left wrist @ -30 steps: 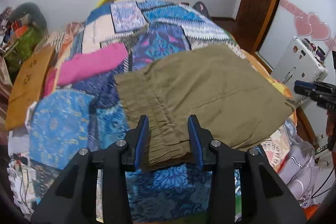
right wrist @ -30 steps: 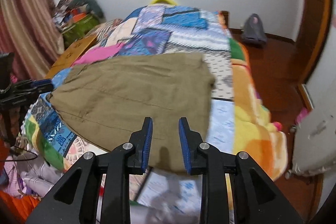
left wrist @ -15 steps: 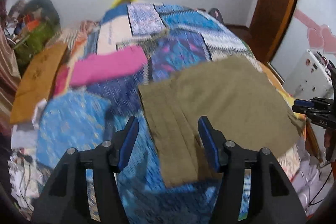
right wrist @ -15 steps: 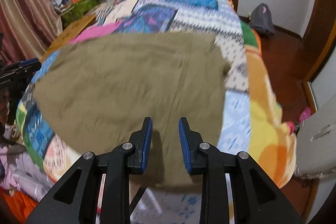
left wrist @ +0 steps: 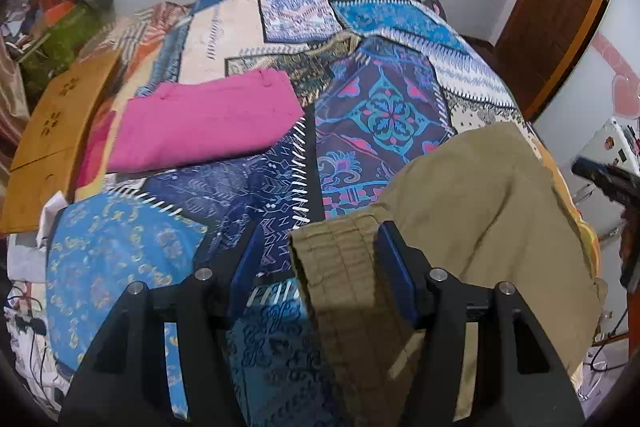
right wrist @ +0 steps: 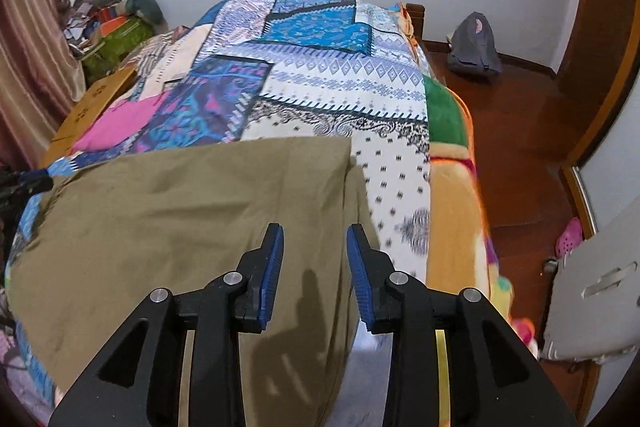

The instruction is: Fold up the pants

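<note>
Pants (right wrist: pixel 180 219) olive, folded flat on quilt (right wrist: pixel 332 75), faintly creased.

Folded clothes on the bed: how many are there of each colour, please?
Olive pants: 1
Pink garment: 1
Total: 2

Pants (left wrist: pixel 472 211) lie on bed (left wrist: pixel 384 75), at near right edge. Second folded garment (left wrist: pixel 204 123) on bed, farther back and left of pants. Cardboard (left wrist: pixel 56 123) left of bed. Backpack (right wrist: pixel 474 45) on floor right of bed, against far wall.
</note>
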A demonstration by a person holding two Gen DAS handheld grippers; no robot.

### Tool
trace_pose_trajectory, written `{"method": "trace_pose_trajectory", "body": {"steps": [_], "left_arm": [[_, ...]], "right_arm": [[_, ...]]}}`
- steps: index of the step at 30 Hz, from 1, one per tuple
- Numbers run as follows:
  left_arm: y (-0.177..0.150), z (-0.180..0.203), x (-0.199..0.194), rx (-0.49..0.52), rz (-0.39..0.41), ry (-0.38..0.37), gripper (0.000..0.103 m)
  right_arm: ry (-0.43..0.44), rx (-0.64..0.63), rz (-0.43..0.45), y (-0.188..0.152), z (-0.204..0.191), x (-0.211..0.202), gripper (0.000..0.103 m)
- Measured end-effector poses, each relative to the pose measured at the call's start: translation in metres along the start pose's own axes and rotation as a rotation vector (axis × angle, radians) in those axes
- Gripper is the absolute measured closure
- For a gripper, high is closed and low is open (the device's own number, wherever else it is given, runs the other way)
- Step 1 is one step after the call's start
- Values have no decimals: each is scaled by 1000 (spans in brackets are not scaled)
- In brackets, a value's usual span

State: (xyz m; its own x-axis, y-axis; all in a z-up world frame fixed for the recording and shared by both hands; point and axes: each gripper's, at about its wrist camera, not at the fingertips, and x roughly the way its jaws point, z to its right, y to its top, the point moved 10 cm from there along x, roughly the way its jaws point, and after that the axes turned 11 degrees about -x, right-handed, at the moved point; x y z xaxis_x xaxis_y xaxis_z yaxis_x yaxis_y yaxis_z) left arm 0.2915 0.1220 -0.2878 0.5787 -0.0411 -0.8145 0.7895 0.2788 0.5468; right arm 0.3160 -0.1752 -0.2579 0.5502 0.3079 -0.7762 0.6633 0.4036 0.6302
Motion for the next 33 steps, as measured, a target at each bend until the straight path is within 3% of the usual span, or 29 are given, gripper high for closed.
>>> {"method": "trace_pose_trajectory", "body": {"steps": [8,14,18,19,21,22,28,31,33], "left_arm": [[-1,-5,27,3,-27,5,35],[-1,-3,35,24,-14,39,34],[0,-4,39,46,5,75,30],[0,-5,39,44,6,75,29],[1,-8,41,32,6,82,27],[1,-9,41,30,7,84,27],[2,-9,38,73,48,159,27],[5,-15,36,78,65,219,27],[6,-21,34,77,63,243,29]], "right_arm": [[39,-3,-69,19,14,69,73],[61,21,-122,22,26,109,73],[83,23,-120,20,25,112,74],[74,4,-119,20,24,111,77],[-3,-57,-136,15,27,112,92],[-14,-73,-138,14,27,112,94],[-32,-62,-122,10,31,107,97],[-123,-75,-152,12,44,110,101],[-70,-16,-148,10,46,102,101]]}}
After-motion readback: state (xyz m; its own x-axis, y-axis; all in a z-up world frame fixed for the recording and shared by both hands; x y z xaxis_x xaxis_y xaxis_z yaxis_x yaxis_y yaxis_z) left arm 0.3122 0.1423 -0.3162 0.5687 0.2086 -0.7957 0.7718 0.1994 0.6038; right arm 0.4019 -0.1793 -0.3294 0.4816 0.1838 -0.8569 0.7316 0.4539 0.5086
